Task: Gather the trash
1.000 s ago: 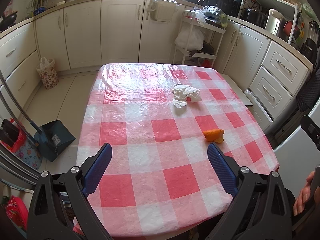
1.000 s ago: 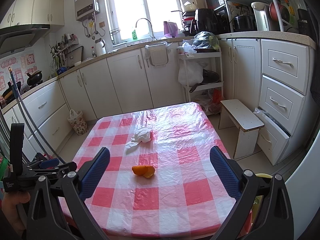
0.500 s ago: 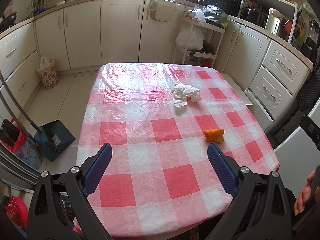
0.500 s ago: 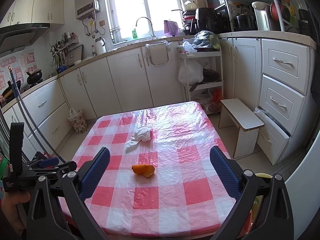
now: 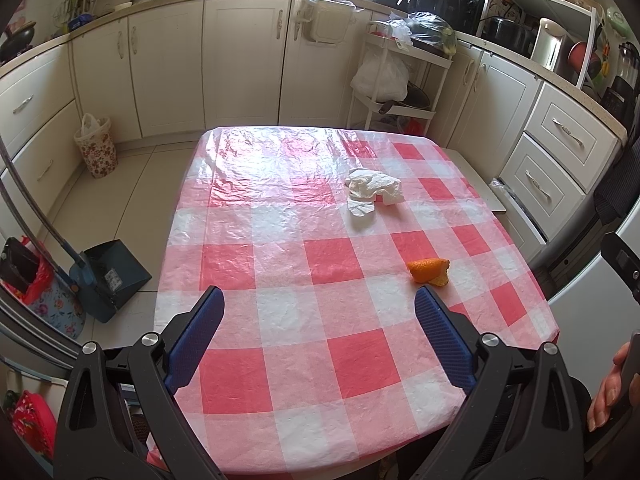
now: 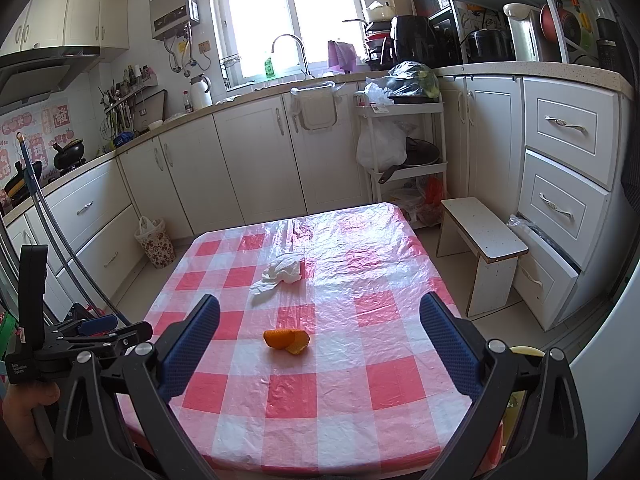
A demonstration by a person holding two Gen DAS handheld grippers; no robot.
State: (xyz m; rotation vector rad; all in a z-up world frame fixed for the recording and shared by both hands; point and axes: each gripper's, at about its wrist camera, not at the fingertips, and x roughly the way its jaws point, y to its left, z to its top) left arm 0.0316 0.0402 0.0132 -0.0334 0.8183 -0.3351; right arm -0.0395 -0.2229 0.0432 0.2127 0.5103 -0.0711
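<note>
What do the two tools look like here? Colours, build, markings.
Both match: the left tool and the right tool each have two blue, finely textured finger pads on black plastic arms with silver pivot bolts. In the right wrist view, the left tool's black body carries a small white label. Bare hand, no sleeve visible.

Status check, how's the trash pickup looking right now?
Left gripper and right gripper open, empty. Orange peel and crumpled tissue on the tablecloth, untouched. Nothing in the way.

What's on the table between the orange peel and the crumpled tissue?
Nothing: just bare checked tablecloth separates the orange peel from the crumpled tissue, clearest in the right wrist view.
</note>
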